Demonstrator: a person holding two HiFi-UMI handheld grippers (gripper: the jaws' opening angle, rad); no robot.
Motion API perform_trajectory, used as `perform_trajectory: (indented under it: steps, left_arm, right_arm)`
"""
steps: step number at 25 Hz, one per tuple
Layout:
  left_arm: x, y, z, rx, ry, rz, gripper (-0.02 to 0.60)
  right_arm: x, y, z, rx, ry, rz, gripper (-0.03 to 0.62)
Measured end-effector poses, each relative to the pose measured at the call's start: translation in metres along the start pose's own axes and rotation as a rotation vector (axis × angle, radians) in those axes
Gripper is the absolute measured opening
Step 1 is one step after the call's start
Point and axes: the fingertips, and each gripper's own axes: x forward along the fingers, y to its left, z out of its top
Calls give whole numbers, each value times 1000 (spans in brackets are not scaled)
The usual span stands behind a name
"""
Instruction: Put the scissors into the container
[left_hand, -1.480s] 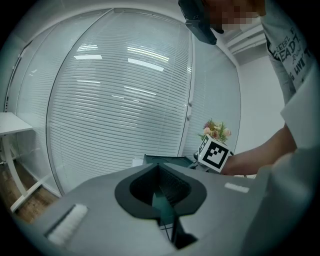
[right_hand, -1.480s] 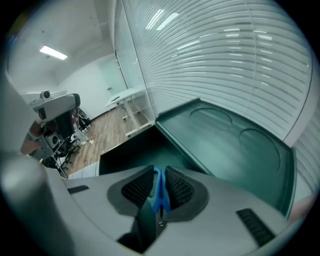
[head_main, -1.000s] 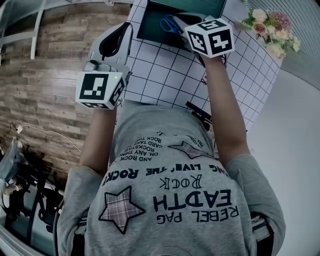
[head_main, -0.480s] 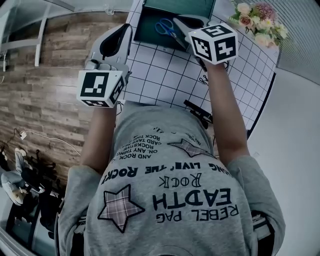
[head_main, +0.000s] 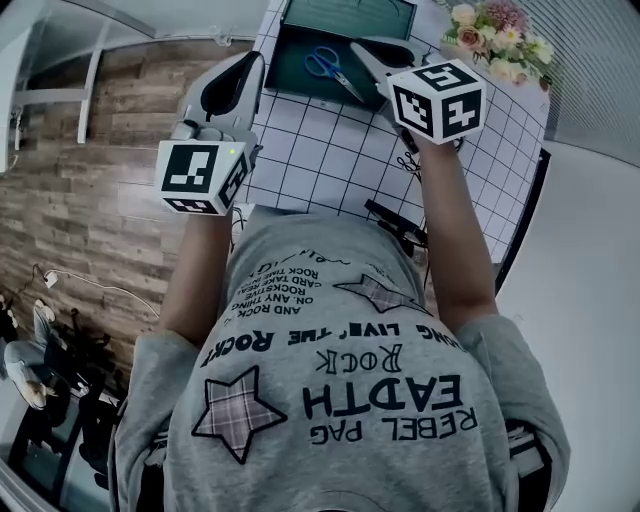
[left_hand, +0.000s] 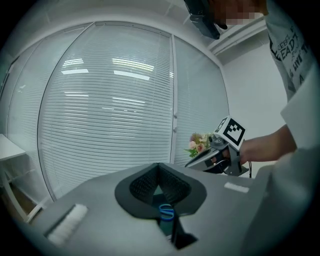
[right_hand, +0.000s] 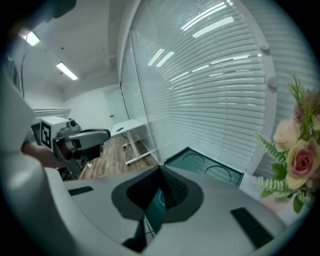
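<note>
One pair of scissors (head_main: 328, 66) is lying flat inside the single dark container (head_main: 293, 78), at 12 o'clock on the bench (head_main: 330, 150). Two grippers are hovering. The left gripper (head_main: 252, 66), jaws clenched on nothing, is hanging over the bench's 9 o'clock edge. The right gripper (head_main: 362, 48), jaws clenched and empty, is hanging above the container's 3 o'clock rim. One bouquet (head_main: 495, 25) is sitting at 2 o'clock. Open grid is showing at 6 o'clock.

The scissors (head_main: 328, 68) have blue plastic-looking handles; the container (head_main: 290, 62) looks matt dark green. The left gripper (head_main: 254, 60) and right gripper (head_main: 359, 46) have smooth grey plastic shells and rough black pads (left_hand: 143, 185). The floor (head_main: 110, 170) is wood-grained.
</note>
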Motion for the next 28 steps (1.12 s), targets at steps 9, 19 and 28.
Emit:
perform_trajectory:
  steps: [9, 19, 28]
  left_arm:
    - [-12, -11, 18, 36, -25, 3, 9]
    - [-21, -39, 36, 32, -56, -35, 9]
    - [-30, -52, 52, 63, -78, -40, 9]
  right_arm:
    - [-39, 14, 19, -41, -89, -13, 15]
    - [-89, 27, 39, -108, -207, -48, 15]
    - [-132, 29, 49, -119, -333, -84, 15]
